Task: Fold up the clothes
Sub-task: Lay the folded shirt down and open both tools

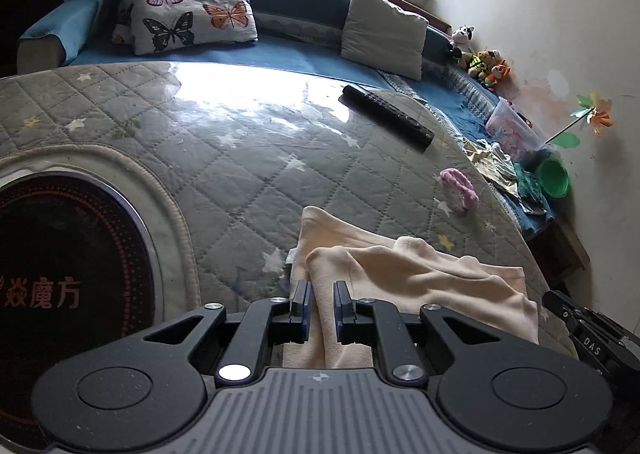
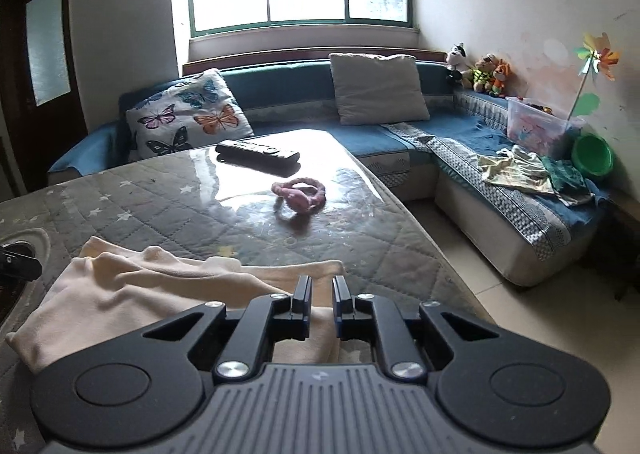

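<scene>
Soft, floppy cream fleece garment (image 1: pixel 404 274) rumpled at the near edge of the quilted grey table cover (image 1: pixel 200 142), left gripper (image 1: pixel 321 304) and right gripper (image 2: pixel 321 300) both parted, gripping nothing, probably best pinched at hem corners since limp and light.

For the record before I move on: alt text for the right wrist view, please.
The right gripper, jaws slightly apart, hovers over the edge of a rumpled cream fabric garment on a grey quilted star-print table cover. Beyond lie a pink knitted band and a black remote control, with a blue corner sofa under a window.
</scene>
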The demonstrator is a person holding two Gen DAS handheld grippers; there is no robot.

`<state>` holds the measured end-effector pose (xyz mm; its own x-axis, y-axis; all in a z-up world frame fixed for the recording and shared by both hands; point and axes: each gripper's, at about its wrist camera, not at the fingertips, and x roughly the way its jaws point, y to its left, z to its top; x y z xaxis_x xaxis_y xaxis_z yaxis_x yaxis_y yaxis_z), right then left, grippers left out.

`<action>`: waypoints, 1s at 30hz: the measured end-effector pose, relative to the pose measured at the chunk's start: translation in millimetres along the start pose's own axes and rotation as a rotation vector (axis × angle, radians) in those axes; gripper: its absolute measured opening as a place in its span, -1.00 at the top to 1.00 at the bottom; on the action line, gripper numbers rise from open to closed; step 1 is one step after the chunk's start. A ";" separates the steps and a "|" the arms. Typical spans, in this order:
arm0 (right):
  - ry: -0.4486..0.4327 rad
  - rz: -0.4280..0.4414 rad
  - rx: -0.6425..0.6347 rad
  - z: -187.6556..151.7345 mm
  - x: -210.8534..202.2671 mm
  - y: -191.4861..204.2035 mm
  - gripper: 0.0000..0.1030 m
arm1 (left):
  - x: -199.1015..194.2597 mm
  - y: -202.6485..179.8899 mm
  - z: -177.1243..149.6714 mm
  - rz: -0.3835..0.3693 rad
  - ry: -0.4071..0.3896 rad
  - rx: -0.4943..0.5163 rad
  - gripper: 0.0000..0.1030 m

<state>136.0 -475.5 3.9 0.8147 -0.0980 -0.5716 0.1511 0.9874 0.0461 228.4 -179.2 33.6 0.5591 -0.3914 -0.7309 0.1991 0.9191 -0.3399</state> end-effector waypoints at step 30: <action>0.035 0.183 -0.078 8.6 39.6 75.0 0.35 | 18.5 -29.7 -22.3 -0.052 0.053 0.176 0.37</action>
<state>184.4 -406.3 -8.3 0.8041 0.0874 -0.5880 -0.0427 0.9951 0.0895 214.9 -214.7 16.9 0.5026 -0.4359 -0.7466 0.3667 0.8895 -0.2725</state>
